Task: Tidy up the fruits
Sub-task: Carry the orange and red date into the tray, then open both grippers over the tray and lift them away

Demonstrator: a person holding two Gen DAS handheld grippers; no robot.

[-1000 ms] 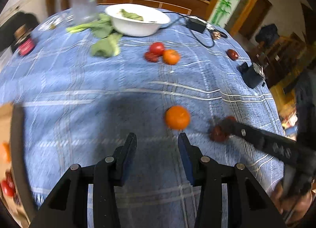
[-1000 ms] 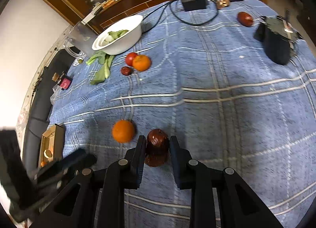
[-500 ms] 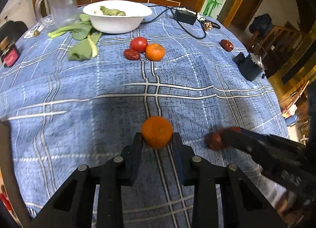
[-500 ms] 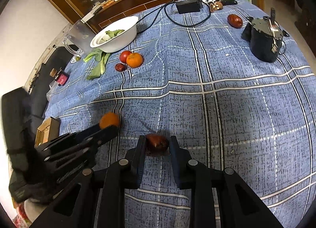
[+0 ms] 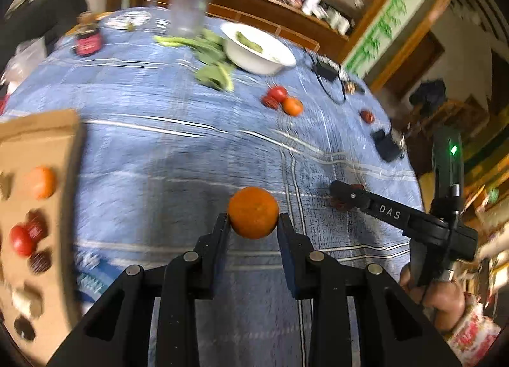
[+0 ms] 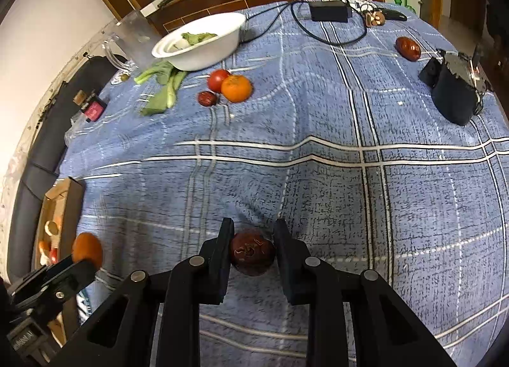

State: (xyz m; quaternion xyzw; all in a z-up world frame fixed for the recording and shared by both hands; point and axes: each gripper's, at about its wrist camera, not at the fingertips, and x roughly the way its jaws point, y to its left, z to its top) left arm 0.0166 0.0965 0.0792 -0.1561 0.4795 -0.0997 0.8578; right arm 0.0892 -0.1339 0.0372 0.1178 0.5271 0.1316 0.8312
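My left gripper [image 5: 253, 223] is shut on an orange [image 5: 253, 212] and holds it above the blue checked cloth; it shows at the lower left of the right wrist view [image 6: 87, 250]. My right gripper [image 6: 253, 241] is shut on a dark red jujube [image 6: 252, 253] just above the cloth. A cardboard box [image 5: 60, 131] at the left holds an orange [image 5: 40, 182], a tomato [image 5: 20, 239] and jujubes. A tomato [image 6: 218, 79], an orange [image 6: 236, 88] and a jujube [image 6: 207, 98] lie together farther back. One more jujube [image 6: 407, 48] lies at the far right.
A white bowl [image 6: 203, 45] with greens stands at the back, leafy greens [image 6: 165, 87] and a clear jug [image 6: 133, 42] beside it. A black device [image 6: 455, 93] sits at the right, a power adapter [image 6: 329, 10] with cable at the back, a small bottle [image 6: 92, 107] at the left.
My left gripper closed on the orange, lifted it and swung left toward the cardboard box. My right gripper still holds the jujube and has lifted it slightly.
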